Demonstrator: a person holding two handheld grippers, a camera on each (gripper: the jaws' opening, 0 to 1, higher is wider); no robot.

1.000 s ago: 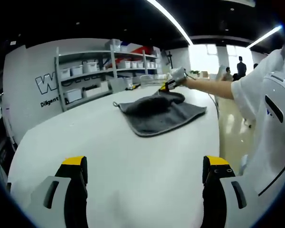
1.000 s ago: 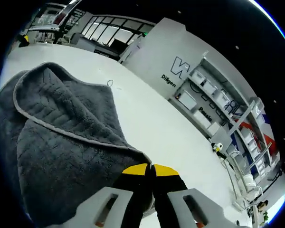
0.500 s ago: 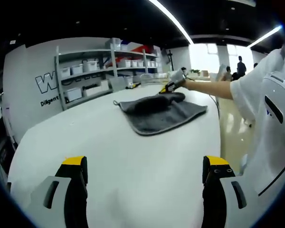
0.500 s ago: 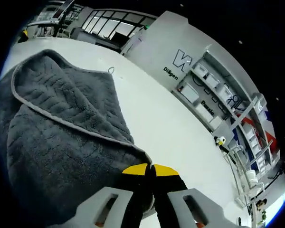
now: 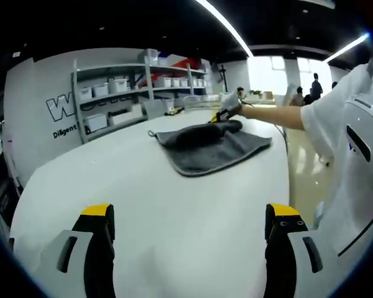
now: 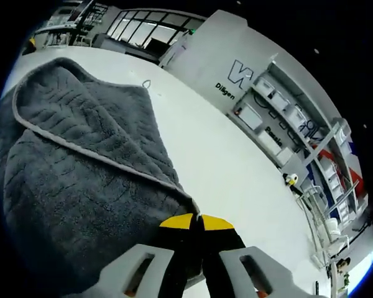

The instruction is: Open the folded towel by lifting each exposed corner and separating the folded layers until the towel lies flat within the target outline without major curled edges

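On the white table (image 5: 143,205), the grey towel (image 5: 208,144) sits toward the far side, partly folded over itself. The right gripper (image 6: 196,220) has its jaws pressed together, pinching the towel's corner. The person's arm (image 5: 276,115) reaches straight out over the table to that corner. The left gripper (image 5: 189,214) hangs back well short of the towel, jaws spread wide with nothing between them.

White bench (image 5: 143,205) spanning foreground; shelving (image 5: 121,93) with bins standing against lettered wall (image 5: 37,105); people (image 5: 315,87) standing by window.
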